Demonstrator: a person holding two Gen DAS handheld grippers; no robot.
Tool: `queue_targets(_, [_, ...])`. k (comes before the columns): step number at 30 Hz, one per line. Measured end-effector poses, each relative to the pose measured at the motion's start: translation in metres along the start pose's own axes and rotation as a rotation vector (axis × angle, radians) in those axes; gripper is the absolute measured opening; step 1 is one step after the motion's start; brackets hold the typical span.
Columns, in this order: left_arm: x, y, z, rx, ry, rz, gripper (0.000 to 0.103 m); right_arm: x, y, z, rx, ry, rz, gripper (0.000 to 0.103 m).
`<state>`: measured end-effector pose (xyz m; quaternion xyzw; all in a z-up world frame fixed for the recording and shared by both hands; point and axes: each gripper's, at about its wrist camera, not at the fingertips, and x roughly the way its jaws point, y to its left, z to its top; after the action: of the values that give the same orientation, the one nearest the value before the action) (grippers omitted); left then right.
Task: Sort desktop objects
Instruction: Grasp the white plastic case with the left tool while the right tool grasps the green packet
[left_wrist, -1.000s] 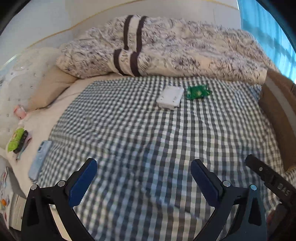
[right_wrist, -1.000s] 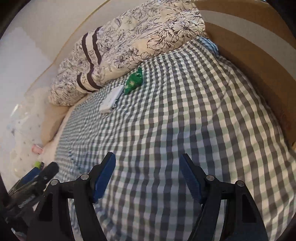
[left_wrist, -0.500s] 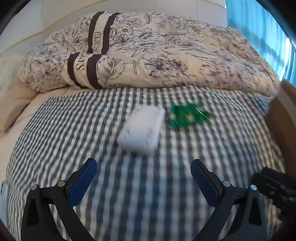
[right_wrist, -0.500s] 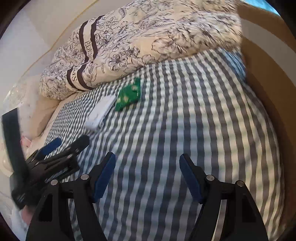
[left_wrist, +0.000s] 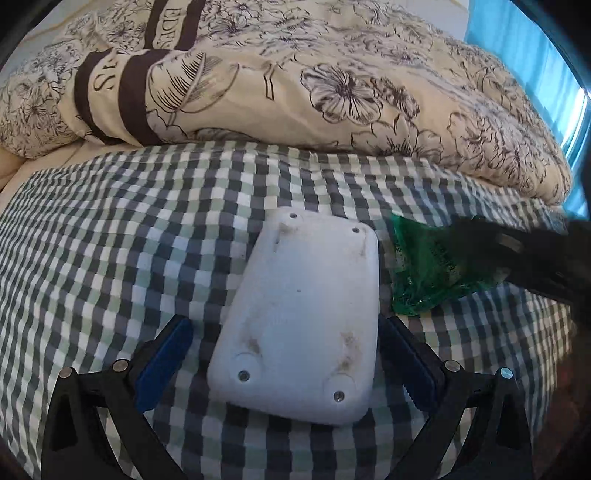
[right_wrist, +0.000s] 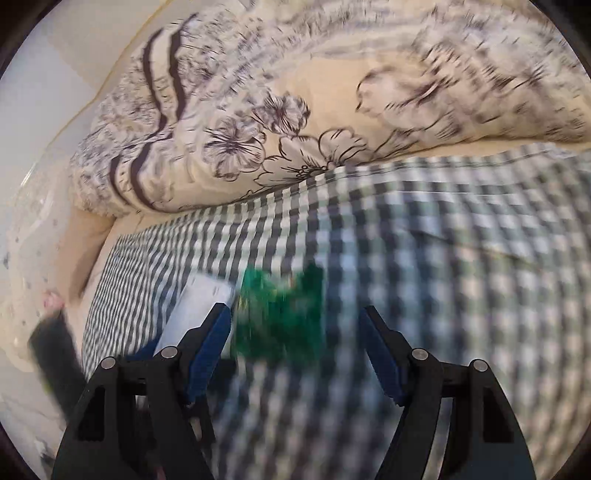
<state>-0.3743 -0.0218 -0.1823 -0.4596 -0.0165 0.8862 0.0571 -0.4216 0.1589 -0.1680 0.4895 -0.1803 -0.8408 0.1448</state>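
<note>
Two fisheye views from handheld grippers, both low over a bed w/ a grey-and-white checked sheet (left_wrist: 122, 229).

Left wrist view: the left gripper (left_wrist: 284, 360) has its blue-padded fingers (left_wrist: 164, 360) spread wide, one on each side of a white plastic device (left_wrist: 303, 317). The device lies flat on the sheet, underside up, w/ small screws at its corners and a few brown smudges. Its near end sits between the two fingers; the left pad stands apart from it, and the right pad is close by its edge, contact not clear. Just to the right of the device lies a crinkled green packet (left_wrist: 424, 269), touching or nearly touching it. A dark blurred part of the right gripper (left_wrist: 524, 254) reaches in from the right edge, over the packet's far side.

Right wrist view (motion-blurred): the right gripper (right_wrist: 295, 354) is also spread wide, nothing held. The green packet (right_wrist: 284, 317) sits ahead, in the gap, closer to the left-side finger (right_wrist: 208, 343). The white device (right_wrist: 192, 306) shows just left of the packet, partly behind that finger.

Behind both objects, a cream comforter (left_wrist: 332, 81) w/ dark flower print and brown stripes is bunched across the head of the bed.
</note>
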Motion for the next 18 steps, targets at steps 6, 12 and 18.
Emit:
queue_targets(6, [-0.013,0.008,-0.002,-0.026,-0.056,-0.045,0.068,0.002,0.014,-0.004,-0.049,-0.011,-0.073,0.035])
queue_targets(12, [-0.045,0.005,-0.010,-0.010,-0.080,-0.011,0.067,-0.036,0.002,-0.019,-0.035,-0.048,-0.047,0.034])
queue_targets(18, [-0.086,0.006,-0.027,-0.009,-0.072,0.014,0.066,-0.081,0.005,-0.039,-0.055,-0.063,-0.028,0.034])
